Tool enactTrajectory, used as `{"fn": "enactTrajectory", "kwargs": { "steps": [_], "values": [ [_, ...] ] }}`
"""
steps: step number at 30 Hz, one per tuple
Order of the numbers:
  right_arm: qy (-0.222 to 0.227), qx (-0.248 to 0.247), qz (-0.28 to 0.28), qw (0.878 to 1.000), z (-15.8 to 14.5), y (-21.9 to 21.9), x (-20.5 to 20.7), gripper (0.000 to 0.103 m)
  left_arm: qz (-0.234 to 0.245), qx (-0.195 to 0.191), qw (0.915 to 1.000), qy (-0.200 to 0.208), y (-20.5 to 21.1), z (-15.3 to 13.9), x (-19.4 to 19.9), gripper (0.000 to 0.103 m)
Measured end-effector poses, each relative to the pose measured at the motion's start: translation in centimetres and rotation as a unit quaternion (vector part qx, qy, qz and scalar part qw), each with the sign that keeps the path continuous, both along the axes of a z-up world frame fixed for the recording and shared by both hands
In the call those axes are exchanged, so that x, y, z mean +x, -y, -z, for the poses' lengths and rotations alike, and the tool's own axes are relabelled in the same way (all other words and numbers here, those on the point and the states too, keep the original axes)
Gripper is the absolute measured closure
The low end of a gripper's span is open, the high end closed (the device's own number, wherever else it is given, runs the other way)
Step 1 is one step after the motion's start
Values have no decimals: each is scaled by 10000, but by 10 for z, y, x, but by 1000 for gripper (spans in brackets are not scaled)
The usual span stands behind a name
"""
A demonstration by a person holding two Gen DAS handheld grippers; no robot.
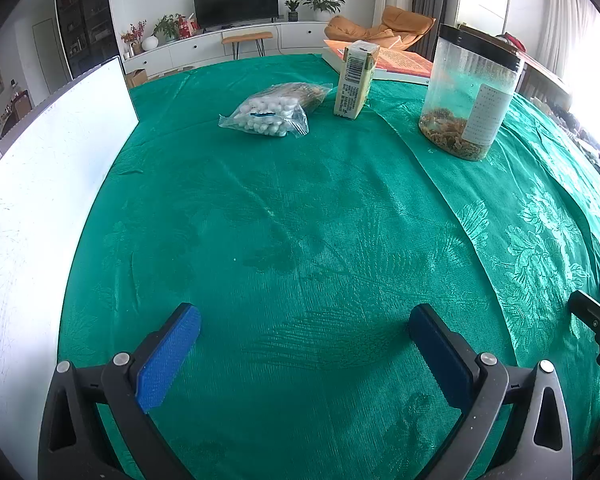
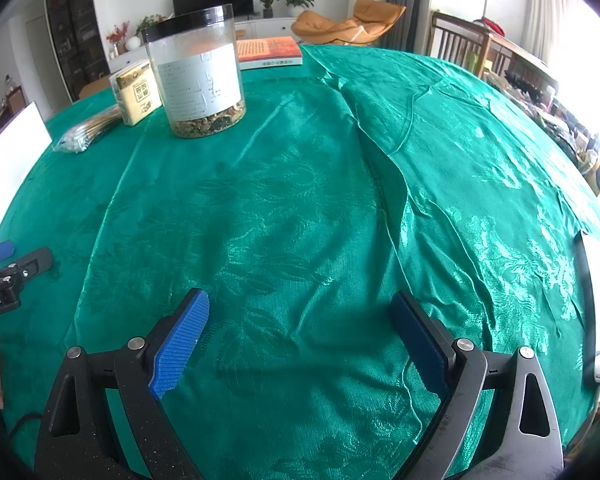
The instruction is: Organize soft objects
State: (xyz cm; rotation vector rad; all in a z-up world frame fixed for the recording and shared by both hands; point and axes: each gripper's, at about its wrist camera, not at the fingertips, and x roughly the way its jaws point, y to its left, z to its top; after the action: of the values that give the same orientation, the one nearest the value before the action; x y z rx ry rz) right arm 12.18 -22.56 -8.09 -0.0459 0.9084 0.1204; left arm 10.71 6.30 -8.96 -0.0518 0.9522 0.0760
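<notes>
The clear crinkly plastic bag of cotton swabs (image 1: pixel 270 111), white tips bunched at its near end and pale wooden sticks running toward the far end, lies flat on the desk covered by a green floral-patterned satin cloth (image 1: pixel 320 220), toward the far side and well apart from both tools. It looks light and limp: the thin film would likely slide on the glossy cloth and crumple under pressure, so the firmest hold is probably across the packed middle of the bundle rather than on a loose corner. Just beside it, on its right, stands a small yellow-green drink carton (image 1: pixel 354 80), which seems stiffer but would dent if squeezed hard. Further right stands a tall clear plastic jar with a black lid (image 1: pixel 470 94); it is mostly empty, with only a shallow layer of brown dried bits at the bottom and a white label on its side. An orange-covered book (image 2: pixel 269 53) lies flat behind the jar. The left tool (image 1: pixel 304 320) hovers low over bare cloth with its 2 blue ribbed pads spread fully wide and nothing between them. The right tool (image 2: pixel 300 312) is likewise wide apart and empty.
</notes>
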Motion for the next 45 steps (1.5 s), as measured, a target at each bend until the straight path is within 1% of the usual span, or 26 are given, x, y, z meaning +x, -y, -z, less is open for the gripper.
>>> {"fn": "enactTrajectory", "kwargs": {
  "steps": [9,19,27,28,29,30,33,35,37,39,42,43,44,45],
  "values": [
    [0,-10,4,10000,0,0,0,8,19,-16,10000,12,-1,-1,-1,0],
    [-102,-27,4,9999,1,-4,9,3,30,-17,10000,16,-1,-1,-1,0],
    [-96,-24,30,9999,1,-4,8,3,93,-22,10000,19,-1,1,3,0],
    [-96,-18,29,9999,1,-4,8,3,131,-8,9999,-41,0,0,4,0],
    [-97,-16,30,9999,1,-4,8,3,141,-29,9997,-193,-1,-1,9,0],
    [-95,-18,39,9999,1,-4,8,3,130,-57,9997,-210,-4,-4,15,1],
    [-101,-25,91,9999,1,-4,9,3,-226,-83,9993,281,-23,-37,38,1],
    [-109,-14,132,9999,1,-4,10,3,-481,-111,9977,470,-39,-53,69,1],
    [-110,-7,181,9998,1,-4,11,3,-597,-40,9979,266,-52,-53,109,1],
    [-109,-1,205,9997,0,-4,12,3,-626,29,9980,22,-60,-46,145,1],
    [-110,1,207,9997,0,-4,11,3,-307,-14,9994,-137,-59,-34,176,1],
    [-109,1,210,9997,1,-4,11,3,-131,-2,9998,-151,-54,-30,181,3],
    [-109,4,218,9997,0,-4,12,3,30,11,9999,-143,-50,-28,184,8],
    [-109,6,225,9997,0,-4,12,3,234,42,9995,-189,-44,-23,187,35]
  ]
}}
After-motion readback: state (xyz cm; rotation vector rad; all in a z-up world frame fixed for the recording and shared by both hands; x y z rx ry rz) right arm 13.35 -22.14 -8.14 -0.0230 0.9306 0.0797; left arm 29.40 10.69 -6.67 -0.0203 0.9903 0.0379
